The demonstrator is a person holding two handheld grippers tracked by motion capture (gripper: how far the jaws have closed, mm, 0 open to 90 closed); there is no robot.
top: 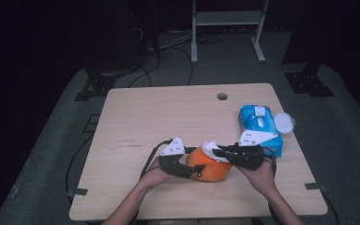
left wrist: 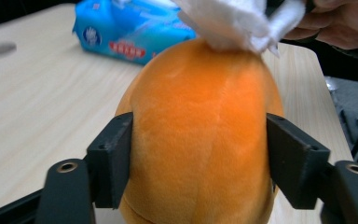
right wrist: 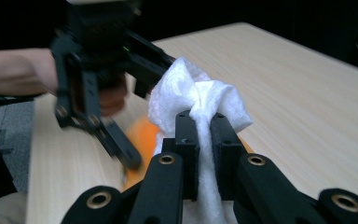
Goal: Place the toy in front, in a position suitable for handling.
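Observation:
An orange plush toy (top: 211, 168) lies on the wooden table (top: 145, 117) near its front edge. My left gripper (top: 194, 171) comes at it from the left, and its two black jaws press on the toy's sides (left wrist: 200, 130), denting the fabric. A crumpled white wipe (top: 211, 149) rests on the toy's upper end (left wrist: 237, 21). My right gripper (top: 218, 152) reaches in from the right. Its jaws (right wrist: 204, 122) are shut tight on a twisted fold of the wipe (right wrist: 191, 93).
A blue pack of wet wipes (top: 258, 123) lies at the right of the table, its round white lid (top: 283, 122) flipped open toward the table edge. A small round hole (top: 222, 96) sits near the far edge. Cables trail from both grippers.

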